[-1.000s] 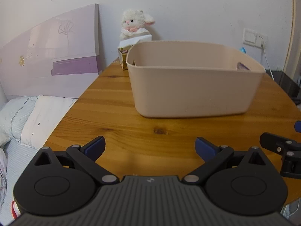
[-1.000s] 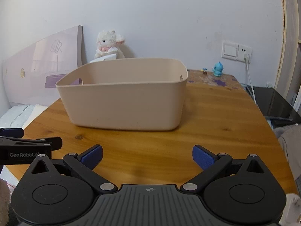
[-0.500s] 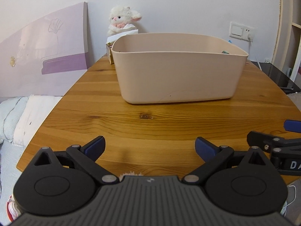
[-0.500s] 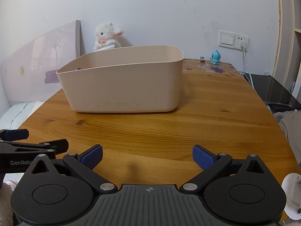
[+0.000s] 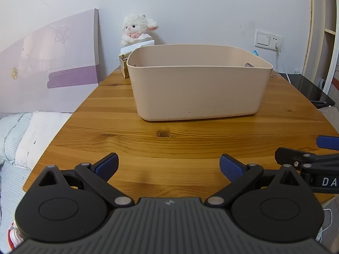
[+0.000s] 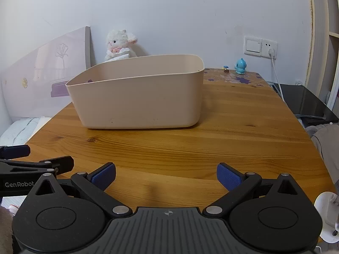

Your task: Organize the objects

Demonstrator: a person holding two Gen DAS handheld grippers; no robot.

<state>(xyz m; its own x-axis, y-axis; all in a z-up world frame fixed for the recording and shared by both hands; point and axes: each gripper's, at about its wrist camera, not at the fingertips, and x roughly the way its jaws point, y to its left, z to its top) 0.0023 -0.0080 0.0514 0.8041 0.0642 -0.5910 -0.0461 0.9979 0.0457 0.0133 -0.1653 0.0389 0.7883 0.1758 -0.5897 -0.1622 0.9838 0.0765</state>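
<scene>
A beige plastic bin (image 5: 197,82) stands on the round wooden table (image 5: 169,148); it also shows in the right wrist view (image 6: 137,97). Its inside is mostly hidden; a bit of something purple shows at its rim (image 5: 248,64). My left gripper (image 5: 168,166) is open and empty, low over the table's near edge. My right gripper (image 6: 166,177) is open and empty, beside the left one. Each gripper's side shows in the other's view: the right one (image 5: 309,160), the left one (image 6: 31,165).
A white plush lamb (image 5: 137,28) sits on a tissue box (image 5: 124,66) behind the bin at the wall. A small blue figurine (image 6: 241,65) stands at the table's back right. A purple headboard (image 5: 53,69) and bedding (image 5: 19,135) lie left. A black stand (image 6: 307,103) is right.
Both grippers have drawn back from the bin toward the table's near edge, so the bin looks smaller and farther. Both stay open.
</scene>
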